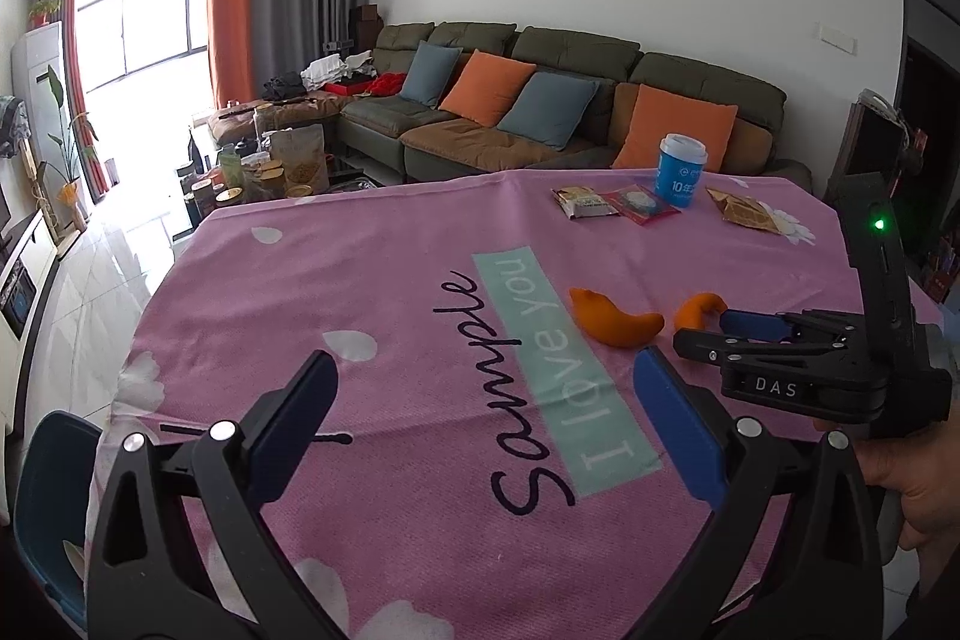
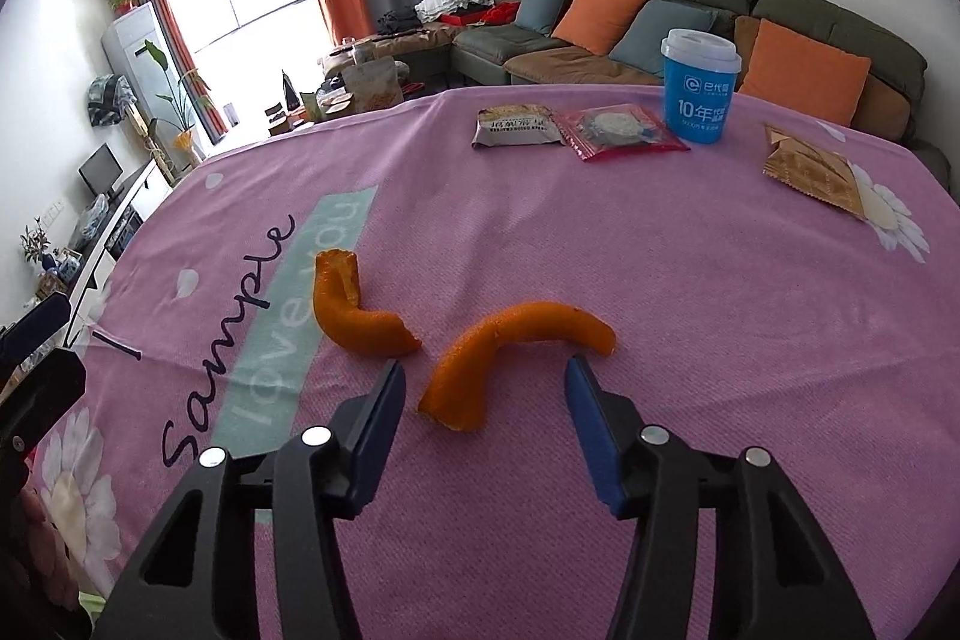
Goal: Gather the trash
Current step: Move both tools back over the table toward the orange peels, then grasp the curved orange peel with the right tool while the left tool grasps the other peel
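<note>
Two orange peel pieces lie on the pink tablecloth [image 2: 660, 280]. The nearer peel [image 2: 516, 346] lies between the open fingers of my right gripper [image 2: 486, 370]; the other peel [image 2: 354, 310] lies just left of it. In the left wrist view the peels [image 1: 612, 319] [image 1: 696, 310] lie ahead to the right, with my right gripper [image 1: 702, 334] at the smaller one. My left gripper [image 1: 486, 370] is open and empty above the cloth. Far back lie a grey wrapper [image 2: 519, 124], a red wrapper [image 2: 618, 130], a blue cup [image 2: 699, 85] and a brown wrapper [image 2: 810, 172].
A blue bin [image 1: 48, 496] stands below the table's left edge. A sofa with orange and blue cushions [image 1: 540, 100] lies behind the table. A cluttered low table [image 1: 270, 160] stands at the far left near the window.
</note>
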Demonstrator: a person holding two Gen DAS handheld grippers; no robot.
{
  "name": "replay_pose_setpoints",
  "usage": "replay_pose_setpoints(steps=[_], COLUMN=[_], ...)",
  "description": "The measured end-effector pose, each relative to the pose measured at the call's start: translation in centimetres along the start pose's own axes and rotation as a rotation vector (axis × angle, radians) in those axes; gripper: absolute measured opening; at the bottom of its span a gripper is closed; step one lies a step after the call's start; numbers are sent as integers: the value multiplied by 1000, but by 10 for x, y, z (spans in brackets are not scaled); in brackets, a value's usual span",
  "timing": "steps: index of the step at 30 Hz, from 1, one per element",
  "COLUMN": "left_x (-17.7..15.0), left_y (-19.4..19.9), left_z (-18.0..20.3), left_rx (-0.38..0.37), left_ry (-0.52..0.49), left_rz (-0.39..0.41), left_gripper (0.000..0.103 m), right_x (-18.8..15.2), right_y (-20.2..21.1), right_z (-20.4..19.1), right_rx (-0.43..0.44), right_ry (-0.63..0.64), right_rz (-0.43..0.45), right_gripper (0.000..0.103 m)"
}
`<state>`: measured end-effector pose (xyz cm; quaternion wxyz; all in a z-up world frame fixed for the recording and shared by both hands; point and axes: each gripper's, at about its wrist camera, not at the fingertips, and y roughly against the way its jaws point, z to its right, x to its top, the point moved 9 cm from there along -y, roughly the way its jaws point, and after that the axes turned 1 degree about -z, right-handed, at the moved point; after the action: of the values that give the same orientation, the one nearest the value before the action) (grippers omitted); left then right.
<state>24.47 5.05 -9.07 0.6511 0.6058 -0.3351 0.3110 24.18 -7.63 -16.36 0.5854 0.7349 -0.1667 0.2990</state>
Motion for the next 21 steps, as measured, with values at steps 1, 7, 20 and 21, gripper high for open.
replay_pose_setpoints(steps=[1, 7, 20, 21], left_x=[1, 9, 17, 15], left_y=[-3, -18, -79, -85], left_z=[1, 15, 69, 72], left_rx=[-3, -31, -94, -88], left_ry=[-3, -18, -71, -82], left_rz=[-3, -5, -128, -143], left_gripper=[97, 97, 97, 97], right_x=[0, -2, 3, 3], right_y=[-2, -1, 34, 37], right_z=[0, 1, 35, 40], right_rx=[1, 22, 3, 0], right_ry=[3, -7, -83, -92], right_rz=[-5, -7, 90, 97], right_gripper=[37, 17, 11, 11])
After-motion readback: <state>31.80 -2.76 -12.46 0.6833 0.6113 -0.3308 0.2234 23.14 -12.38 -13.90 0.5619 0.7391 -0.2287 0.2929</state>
